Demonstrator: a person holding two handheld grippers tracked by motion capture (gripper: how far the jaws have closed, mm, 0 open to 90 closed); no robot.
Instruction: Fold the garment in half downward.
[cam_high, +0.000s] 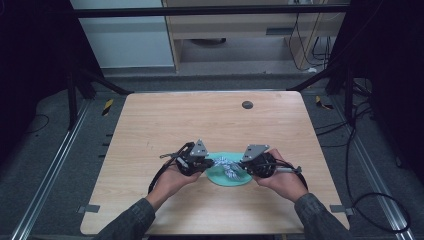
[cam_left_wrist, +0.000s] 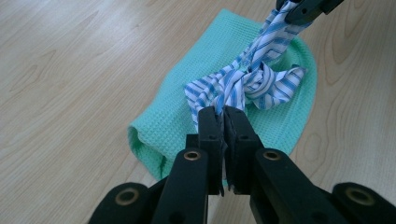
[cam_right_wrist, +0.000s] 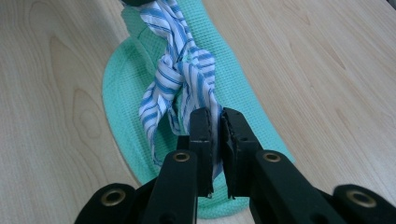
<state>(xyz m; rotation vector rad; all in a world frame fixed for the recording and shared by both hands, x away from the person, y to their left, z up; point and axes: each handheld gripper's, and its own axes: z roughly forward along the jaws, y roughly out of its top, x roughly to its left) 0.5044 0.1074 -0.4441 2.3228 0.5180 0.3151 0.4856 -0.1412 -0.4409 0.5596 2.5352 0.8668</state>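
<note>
Both grippers (cam_high: 224, 166) clamping striped cloth (cam_high: 229, 166)

Waffle-textured green cloth (cam_left_wrist: 168, 121), smooth wooden table (cam_left_wrist: 70, 70)

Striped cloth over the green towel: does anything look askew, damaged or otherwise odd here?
Nothing looks damaged or spilled. The blue-and-white striped cloth is twisted into a knot above the green waffle towel, with the left gripper and right gripper each clamped on one end.
</note>
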